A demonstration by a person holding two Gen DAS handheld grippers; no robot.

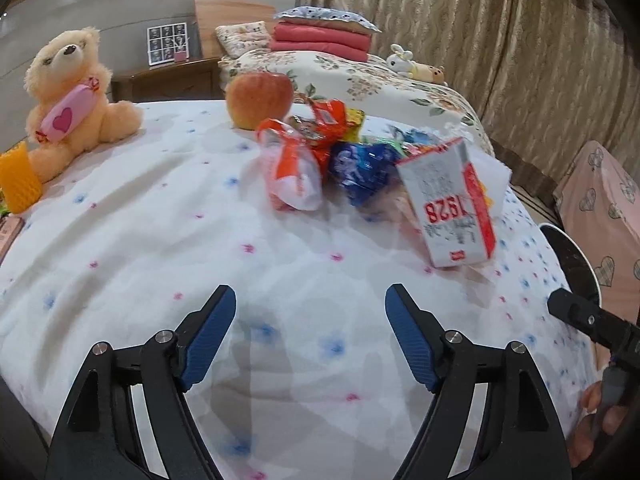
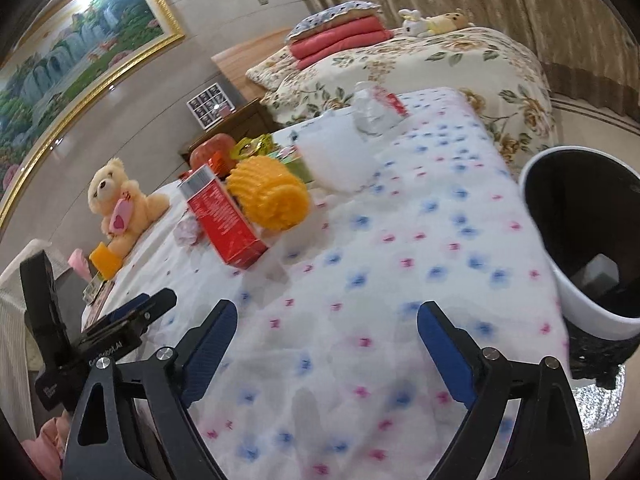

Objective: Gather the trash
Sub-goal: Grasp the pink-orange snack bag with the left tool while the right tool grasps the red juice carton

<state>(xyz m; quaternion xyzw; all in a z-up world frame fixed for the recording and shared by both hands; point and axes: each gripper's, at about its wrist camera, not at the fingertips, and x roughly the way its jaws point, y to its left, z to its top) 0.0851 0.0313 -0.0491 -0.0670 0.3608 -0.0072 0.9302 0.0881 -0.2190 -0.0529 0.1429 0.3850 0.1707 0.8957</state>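
Note:
A pile of trash lies on the white flowered bedspread (image 1: 160, 240): an orange-and-white wrapper (image 1: 294, 168), a blue wrapper (image 1: 360, 170) and a white-and-red carton (image 1: 452, 208) standing tilted. My left gripper (image 1: 310, 300) is open and empty, low over the bedspread in front of the pile. In the right wrist view the carton (image 2: 224, 216) shows its red side beside a yellow foam net (image 2: 268, 194). My right gripper (image 2: 324, 314) is open and empty. A white trash bin (image 2: 576, 240) with a black liner stands at the bed's right edge, with something pale inside.
A teddy bear (image 1: 72, 96), an apple (image 1: 258, 98) and a yellow foam piece (image 1: 18, 180) sit on the bed. White foam (image 2: 340, 156) and a crumpled bag (image 2: 376, 108) lie farther back. A second bed with folded blankets (image 1: 320, 40) stands behind.

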